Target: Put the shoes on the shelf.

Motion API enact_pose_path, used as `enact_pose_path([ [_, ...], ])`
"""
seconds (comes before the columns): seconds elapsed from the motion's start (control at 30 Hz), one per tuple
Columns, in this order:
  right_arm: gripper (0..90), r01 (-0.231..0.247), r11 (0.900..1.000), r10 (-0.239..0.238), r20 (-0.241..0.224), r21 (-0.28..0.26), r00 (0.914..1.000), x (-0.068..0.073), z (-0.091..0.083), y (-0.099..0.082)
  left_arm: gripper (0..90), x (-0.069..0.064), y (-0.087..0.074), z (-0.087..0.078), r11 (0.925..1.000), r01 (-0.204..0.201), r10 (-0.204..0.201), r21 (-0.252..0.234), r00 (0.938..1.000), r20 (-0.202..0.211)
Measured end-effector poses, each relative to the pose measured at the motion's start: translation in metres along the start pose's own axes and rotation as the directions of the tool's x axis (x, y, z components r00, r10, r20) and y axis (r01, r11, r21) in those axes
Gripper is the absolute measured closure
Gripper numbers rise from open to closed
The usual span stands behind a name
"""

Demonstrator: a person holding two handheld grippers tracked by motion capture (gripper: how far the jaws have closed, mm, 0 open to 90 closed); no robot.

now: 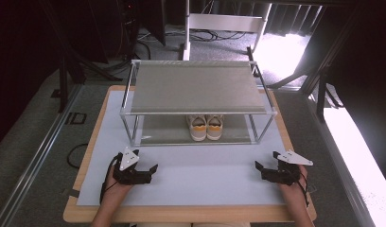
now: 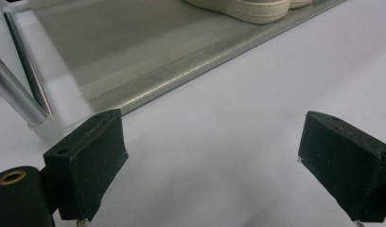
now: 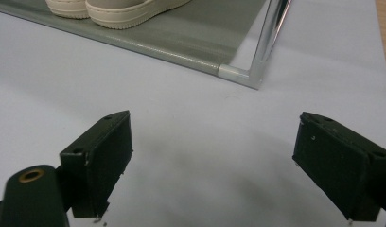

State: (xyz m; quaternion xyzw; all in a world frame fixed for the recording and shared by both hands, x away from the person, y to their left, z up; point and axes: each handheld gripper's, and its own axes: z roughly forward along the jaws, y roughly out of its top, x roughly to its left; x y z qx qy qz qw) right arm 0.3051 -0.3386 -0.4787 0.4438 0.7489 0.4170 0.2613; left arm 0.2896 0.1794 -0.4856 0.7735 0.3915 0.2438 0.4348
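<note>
The pair of shoes [image 1: 206, 126] is sitting on the lower shelf [image 1: 162, 130] of the 2-tier rack [image 1: 196, 87], right of that shelf's middle, soles down and side by side, one end pointing toward the near edge; the 2 shoes are touching or nearly so, and the top shelf is lying bare above them. In the left gripper view the pale sole [image 2: 248, 10] is showing at the far right of the shelf; in the right gripper view the soles [image 3: 120, 12] are showing at the far left, with the rack's near right corner post [image 3: 269, 33] standing between gripper and shoes.

The left gripper [image 1: 143, 173] is resting on the white mat [image 1: 205, 182] near the left side, jaws spread wide and holding nothing; the right gripper [image 1: 267, 171] is resting near the right side, jaws likewise wide and empty. Both are lying well apart from the shoes and in front of the rack.

Judging by this, the step in hand is the reach toward the shoes. To do it well, each gripper should be going in low, under the top shelf's front rail, and inward past the corner posts; the jaws should be staying wide until one is straddling a shoe's side wall or end, then closing firmly on the rim rather than the soft upper; taking 1 shoe per gripper is avoiding a clash between the 2 hands.
</note>
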Motion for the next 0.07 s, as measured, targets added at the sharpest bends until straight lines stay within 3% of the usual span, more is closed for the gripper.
enact_pose_path([
  [0.07, 12.1, -0.009, 1.0, 0.009, 0.001, 0.001, 1.0, -0.0006, 0.0, -0.0001, 7.9, -0.0006, -0.0001, 0.0002, 1.0, -0.006, 0.006, 0.001, 1.0, -0.001],
])
